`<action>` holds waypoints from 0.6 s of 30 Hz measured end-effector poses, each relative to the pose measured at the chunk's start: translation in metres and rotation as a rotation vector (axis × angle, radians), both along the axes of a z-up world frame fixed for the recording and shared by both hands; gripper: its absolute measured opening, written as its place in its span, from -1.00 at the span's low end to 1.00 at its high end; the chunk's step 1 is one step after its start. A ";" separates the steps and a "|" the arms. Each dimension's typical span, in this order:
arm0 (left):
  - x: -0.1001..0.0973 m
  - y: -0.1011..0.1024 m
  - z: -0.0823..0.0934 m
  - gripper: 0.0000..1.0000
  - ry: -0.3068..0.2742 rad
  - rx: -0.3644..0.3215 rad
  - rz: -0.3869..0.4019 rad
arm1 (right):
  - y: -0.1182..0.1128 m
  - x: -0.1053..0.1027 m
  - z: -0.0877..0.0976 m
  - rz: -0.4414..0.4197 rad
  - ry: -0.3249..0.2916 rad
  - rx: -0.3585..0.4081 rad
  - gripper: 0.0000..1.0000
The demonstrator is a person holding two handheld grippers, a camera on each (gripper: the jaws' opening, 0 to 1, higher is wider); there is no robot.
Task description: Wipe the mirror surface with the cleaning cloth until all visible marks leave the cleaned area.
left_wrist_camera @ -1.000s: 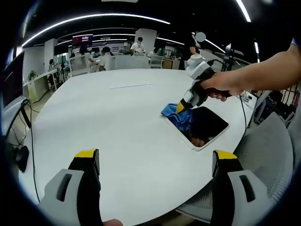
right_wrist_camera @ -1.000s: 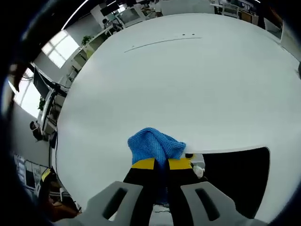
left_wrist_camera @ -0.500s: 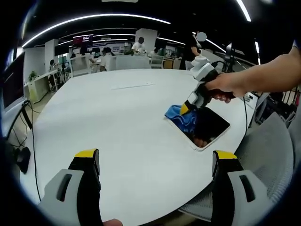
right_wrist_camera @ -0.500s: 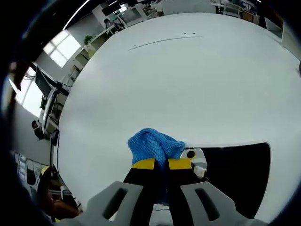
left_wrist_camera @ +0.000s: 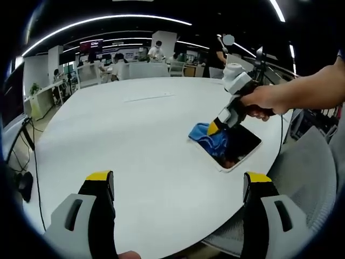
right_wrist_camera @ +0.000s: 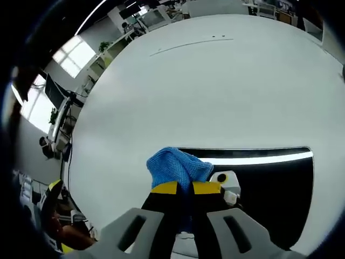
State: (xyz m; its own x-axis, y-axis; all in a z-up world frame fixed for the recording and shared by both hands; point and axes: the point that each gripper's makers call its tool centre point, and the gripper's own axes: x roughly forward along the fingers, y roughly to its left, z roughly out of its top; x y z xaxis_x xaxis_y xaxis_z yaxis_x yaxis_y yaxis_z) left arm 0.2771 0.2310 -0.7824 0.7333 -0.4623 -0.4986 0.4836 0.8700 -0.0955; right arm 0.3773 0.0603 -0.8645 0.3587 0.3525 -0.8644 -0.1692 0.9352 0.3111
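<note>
Wiping under way: flat rectangular dark-glass mirror with white frame [left_wrist_camera: 237,145] lies near desk edge, crumpled blue knitted cleaning cloth [right_wrist_camera: 178,166] pressed on its end. Right hand-held gripper [right_wrist_camera: 185,188] pinches cloth between closed yellow-tipped jaws. Marks on glass too small to tell, so cleaned share unclear; judging by cloth at one end, most of surface likely left. Left hand-held gripper [left_wrist_camera: 178,186] spread wide, holding nothing, well apart over round white desk [left_wrist_camera: 135,135].
</note>
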 end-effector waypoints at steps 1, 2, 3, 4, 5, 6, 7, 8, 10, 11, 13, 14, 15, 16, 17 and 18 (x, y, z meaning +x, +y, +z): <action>0.000 0.000 0.000 0.98 -0.001 -0.001 0.000 | 0.000 -0.001 0.000 0.006 -0.001 -0.002 -0.96; 0.000 -0.001 -0.001 0.98 -0.001 -0.001 0.000 | 0.001 -0.002 0.000 0.012 -0.002 -0.005 -0.96; -0.001 -0.001 -0.001 0.98 -0.002 -0.002 -0.001 | 0.001 -0.002 0.000 0.016 -0.003 -0.006 -0.96; -0.001 -0.002 -0.001 0.98 -0.003 -0.002 -0.001 | 0.000 -0.002 -0.001 0.019 -0.007 -0.009 -0.96; -0.001 -0.001 -0.002 0.98 -0.005 0.000 0.002 | 0.000 -0.002 -0.001 0.026 -0.008 -0.016 -0.96; -0.002 0.000 -0.003 0.98 -0.005 0.000 0.005 | 0.000 -0.002 -0.001 0.041 -0.018 -0.032 -0.96; -0.002 0.001 -0.004 0.98 -0.004 -0.001 0.014 | 0.001 -0.003 -0.002 0.052 -0.021 -0.040 -0.96; -0.002 0.001 -0.004 0.98 -0.003 -0.001 0.021 | 0.001 -0.005 -0.002 0.057 -0.016 -0.046 -0.96; -0.003 -0.001 -0.001 0.98 -0.012 -0.005 0.028 | 0.001 -0.008 -0.002 0.055 0.002 -0.041 -0.96; -0.003 -0.003 0.001 0.98 -0.026 -0.006 0.021 | 0.001 -0.006 -0.004 0.057 0.005 -0.039 -0.96; -0.004 -0.007 0.000 0.98 -0.025 0.002 0.002 | 0.001 -0.007 -0.004 0.056 0.002 -0.034 -0.96; -0.003 -0.007 -0.003 0.98 -0.016 0.010 -0.005 | 0.002 -0.009 -0.003 0.046 0.014 -0.026 -0.96; -0.003 -0.007 -0.002 0.98 -0.018 0.010 -0.005 | 0.003 -0.013 -0.003 0.037 0.032 -0.016 -0.96; -0.002 -0.006 -0.002 0.98 -0.020 0.006 -0.002 | 0.003 -0.015 -0.003 0.042 0.035 -0.018 -0.96; -0.001 -0.006 -0.001 0.98 -0.021 0.001 0.002 | 0.005 -0.018 -0.003 0.058 0.036 -0.024 -0.96; 0.000 -0.006 0.001 0.98 -0.021 0.000 0.005 | 0.005 -0.019 -0.002 0.086 0.028 -0.038 -0.96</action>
